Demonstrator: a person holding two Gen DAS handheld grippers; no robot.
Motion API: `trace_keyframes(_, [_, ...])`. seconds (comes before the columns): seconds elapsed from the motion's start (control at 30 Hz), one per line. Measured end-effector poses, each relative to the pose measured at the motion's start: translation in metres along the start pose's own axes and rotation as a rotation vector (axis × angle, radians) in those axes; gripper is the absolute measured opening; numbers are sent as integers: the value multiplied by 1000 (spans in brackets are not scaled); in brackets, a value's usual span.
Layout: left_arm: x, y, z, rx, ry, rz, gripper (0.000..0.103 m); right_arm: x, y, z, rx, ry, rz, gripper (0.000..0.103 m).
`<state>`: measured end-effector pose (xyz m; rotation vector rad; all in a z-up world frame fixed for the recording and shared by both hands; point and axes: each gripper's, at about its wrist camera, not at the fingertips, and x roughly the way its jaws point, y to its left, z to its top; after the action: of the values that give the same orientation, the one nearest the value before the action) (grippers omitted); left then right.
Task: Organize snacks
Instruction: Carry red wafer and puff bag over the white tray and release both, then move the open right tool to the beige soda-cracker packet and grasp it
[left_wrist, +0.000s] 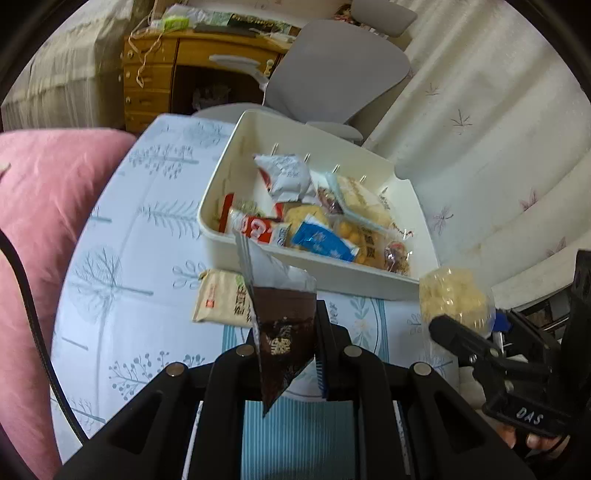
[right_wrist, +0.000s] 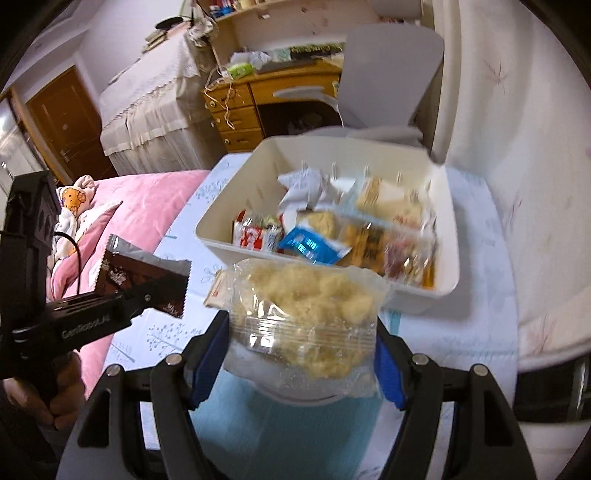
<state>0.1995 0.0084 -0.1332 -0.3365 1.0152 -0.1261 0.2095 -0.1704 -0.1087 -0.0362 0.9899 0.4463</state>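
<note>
A dark brown snack packet (left_wrist: 284, 332) is clamped between the closed jaws of the left gripper (left_wrist: 286, 350), held above the counter (left_wrist: 122, 258). A clear bag of pale puffed snacks (right_wrist: 306, 317) is gripped in the right gripper (right_wrist: 299, 350). The white bin (left_wrist: 236, 155), filled with wrapped snacks, is seen just beyond; a beige packet (left_wrist: 221, 299) lies beside it.
</note>
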Motion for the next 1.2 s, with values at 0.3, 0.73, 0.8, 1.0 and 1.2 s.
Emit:
trace_keyframes(0.3, [1,-42,38,49,-58,46,13,-4,-43,29,11,-84,32,72])
trace_keyframes(0.73, [36,-68,97,29,-57,172,66,25,-75,58,-2,-116,-13,73])
trace_keyframes(0.8, [37,-66,98,15,-62,208,82,34,-77,59,7,-84,-28,84])
trace_keyframes(1.0, [36,-54,93,4,-46,259,82,41,-79,58,33,-56,-10,90])
trace_keyframes(1.2, [28,-32,78,-49,-23,261,82,37,-65,56,3,-64,1,90])
